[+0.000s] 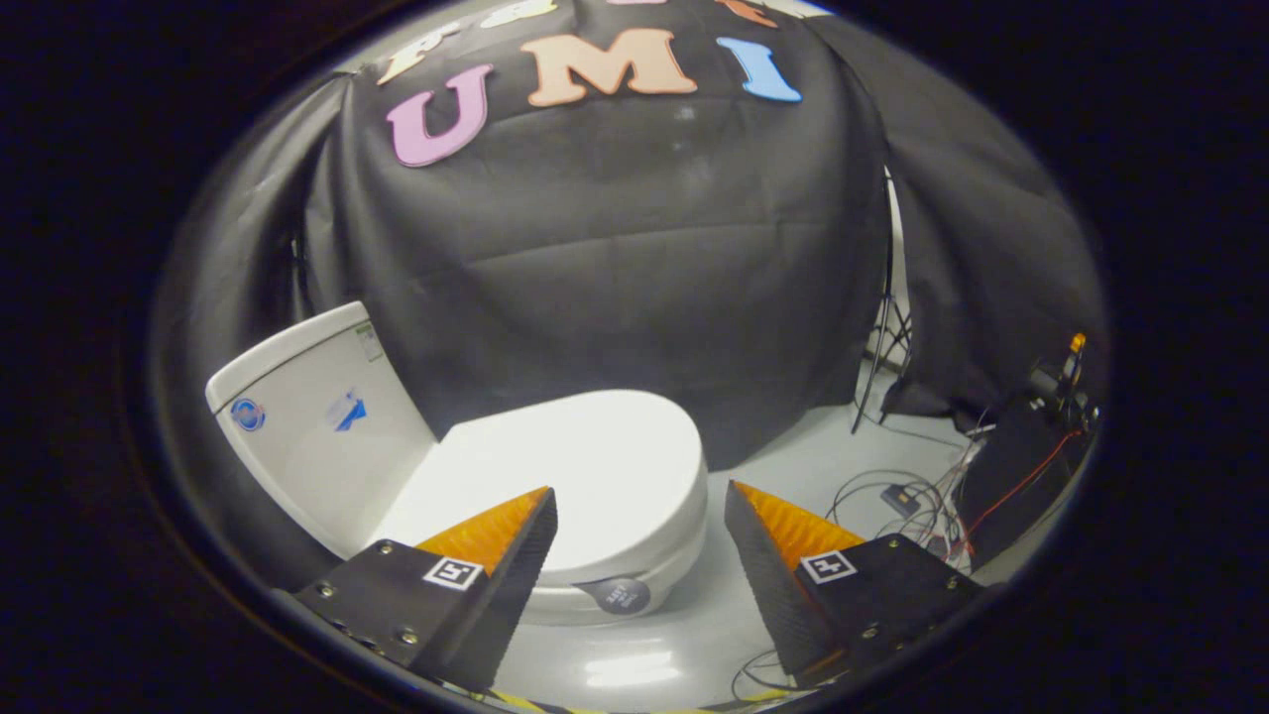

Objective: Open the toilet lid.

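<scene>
- Hovering gripper: jaws wide apart, holding nothing, above the floor.
- Toilet: white, just beyond the fingers, toward the left one; lid shut flat on the bowl, its front edge between the fingertips.
- Tank: far left, stickers on its side.
- Round tag: on the bowl's near front.
- Cables: right, on the floor beside dark equipment.
- Cloth: black, far behind.
</scene>
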A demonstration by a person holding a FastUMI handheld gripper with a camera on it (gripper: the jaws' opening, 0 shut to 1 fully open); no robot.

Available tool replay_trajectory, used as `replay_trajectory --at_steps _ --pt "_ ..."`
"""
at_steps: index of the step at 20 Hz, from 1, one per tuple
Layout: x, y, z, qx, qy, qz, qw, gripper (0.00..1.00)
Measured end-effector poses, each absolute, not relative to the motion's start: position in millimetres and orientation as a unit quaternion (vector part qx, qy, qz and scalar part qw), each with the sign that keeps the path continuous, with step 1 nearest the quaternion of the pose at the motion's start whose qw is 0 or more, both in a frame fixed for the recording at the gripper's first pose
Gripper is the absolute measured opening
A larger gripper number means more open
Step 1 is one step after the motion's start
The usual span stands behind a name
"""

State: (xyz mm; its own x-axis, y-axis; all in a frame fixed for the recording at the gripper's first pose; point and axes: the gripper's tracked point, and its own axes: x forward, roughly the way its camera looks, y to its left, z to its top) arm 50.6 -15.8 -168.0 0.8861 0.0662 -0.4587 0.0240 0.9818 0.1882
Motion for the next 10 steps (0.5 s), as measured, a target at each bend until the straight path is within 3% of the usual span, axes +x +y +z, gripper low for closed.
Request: replay_trajectory --at_steps 7,10 --pt "40.7 -10.3 -235.4 0.136 0.336 0.005 0.932 1.00" --pt "38.6 7.8 -254.8 0.242 0.367 0.018 0.898 1.00"
